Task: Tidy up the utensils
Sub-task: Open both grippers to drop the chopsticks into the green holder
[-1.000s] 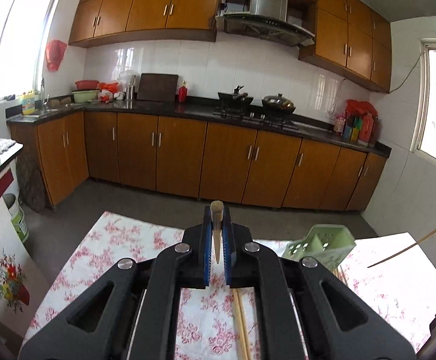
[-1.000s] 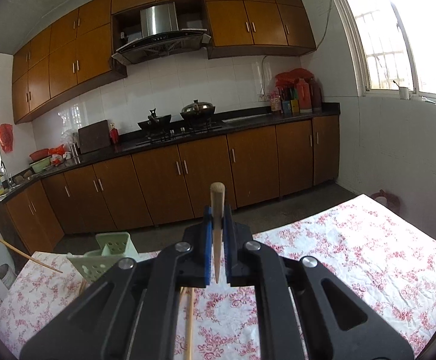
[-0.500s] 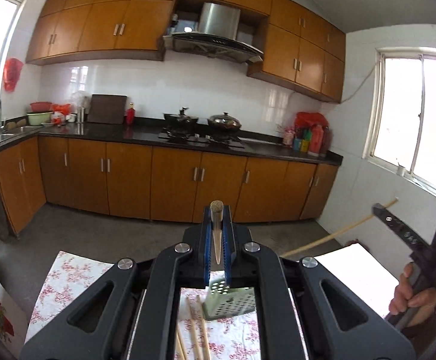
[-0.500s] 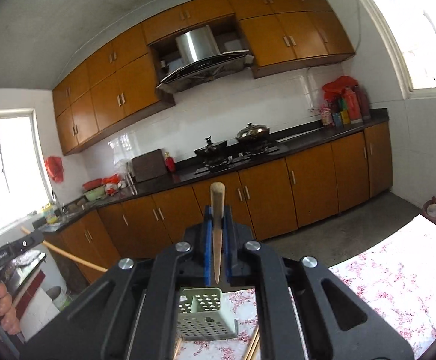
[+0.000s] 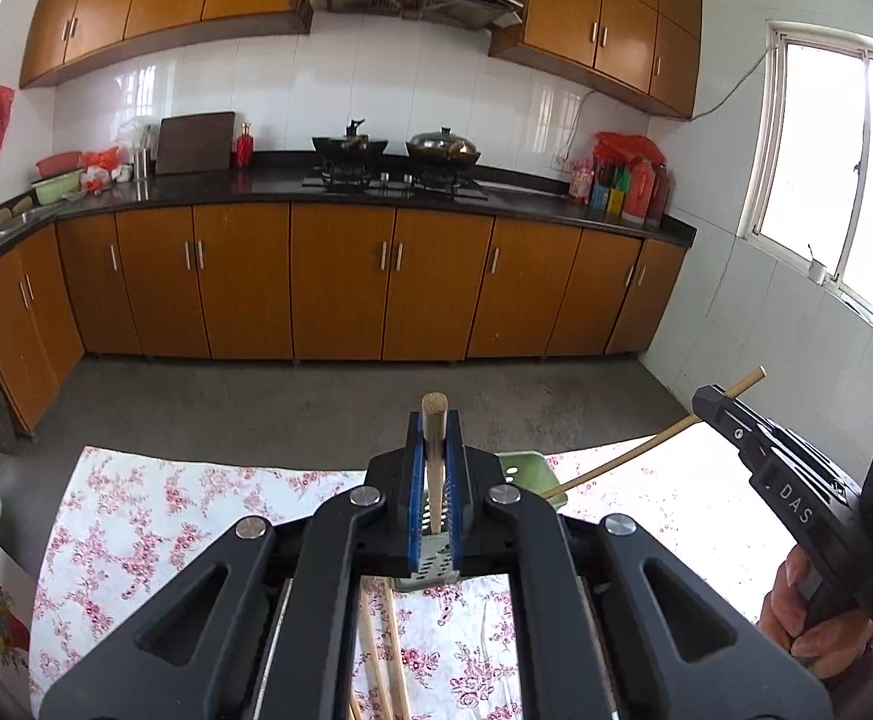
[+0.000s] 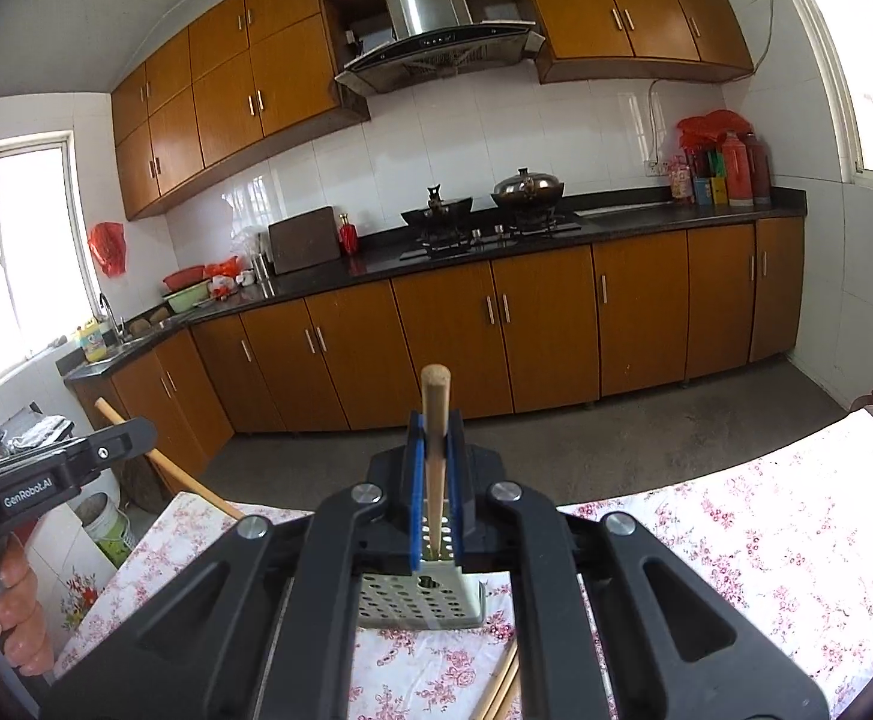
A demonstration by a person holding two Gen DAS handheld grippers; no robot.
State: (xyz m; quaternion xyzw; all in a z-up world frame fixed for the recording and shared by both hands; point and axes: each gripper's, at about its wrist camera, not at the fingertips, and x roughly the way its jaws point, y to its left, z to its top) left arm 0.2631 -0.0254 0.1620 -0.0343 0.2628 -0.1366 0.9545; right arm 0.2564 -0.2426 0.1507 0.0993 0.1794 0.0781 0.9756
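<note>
My left gripper [image 5: 434, 450] is shut on a wooden chopstick [image 5: 434, 468] that points down into the pale green perforated utensil holder [image 5: 526, 471] just behind the jaws. My right gripper [image 6: 434, 450] is shut on another chopstick [image 6: 434, 462], its tip over the same holder [image 6: 418, 600]. In the left wrist view the right gripper [image 5: 718, 405] comes in from the right with its chopstick [image 5: 628, 459] slanting toward the holder. In the right wrist view the left gripper [image 6: 130, 435] sits at the left with its chopstick [image 6: 190, 486].
The holder stands on a table with a floral cloth [image 5: 154, 516]. More loose chopsticks [image 5: 382, 660] lie on the cloth under the left gripper and under the right gripper [image 6: 499, 690]. Kitchen cabinets [image 5: 340, 282] and floor lie beyond the far table edge.
Both grippers have tipped downward and moved in over the holder, which now sits right behind each pair of jaws. Each keeps hold of its chopstick.
</note>
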